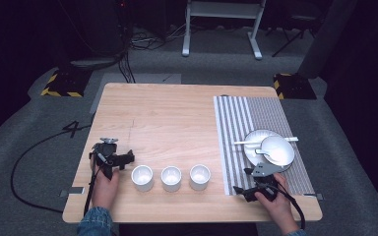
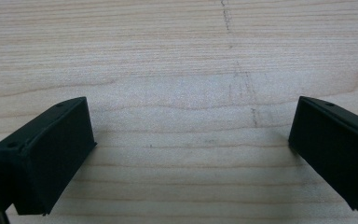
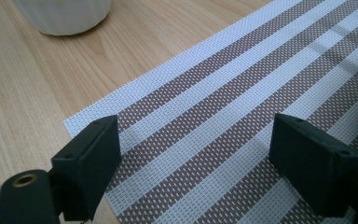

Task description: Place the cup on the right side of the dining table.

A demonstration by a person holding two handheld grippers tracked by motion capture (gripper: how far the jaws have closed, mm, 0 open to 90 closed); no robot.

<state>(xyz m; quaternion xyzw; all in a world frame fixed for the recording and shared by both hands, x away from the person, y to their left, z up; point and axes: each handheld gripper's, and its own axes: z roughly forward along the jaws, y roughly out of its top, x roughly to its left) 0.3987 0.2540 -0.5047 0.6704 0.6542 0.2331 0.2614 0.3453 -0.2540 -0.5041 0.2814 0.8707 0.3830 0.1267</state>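
- Resting near the table's (image 1: 177,108) near-left edge, the left gripper (image 1: 126,159) has its jaws spread wide over bare wood, holding nothing.
- Three white cups stand in a row along the near side: the left cup (image 1: 142,177) just right of that gripper, then the middle cup (image 1: 171,178) and the right cup (image 1: 200,176).
- At the near right, the right gripper (image 1: 237,190) lies with jaws wide and empty over the striped placemat's (image 1: 236,128) near-left corner.
- A plate (image 1: 254,140) on the placemat carries a bowl (image 1: 277,149).
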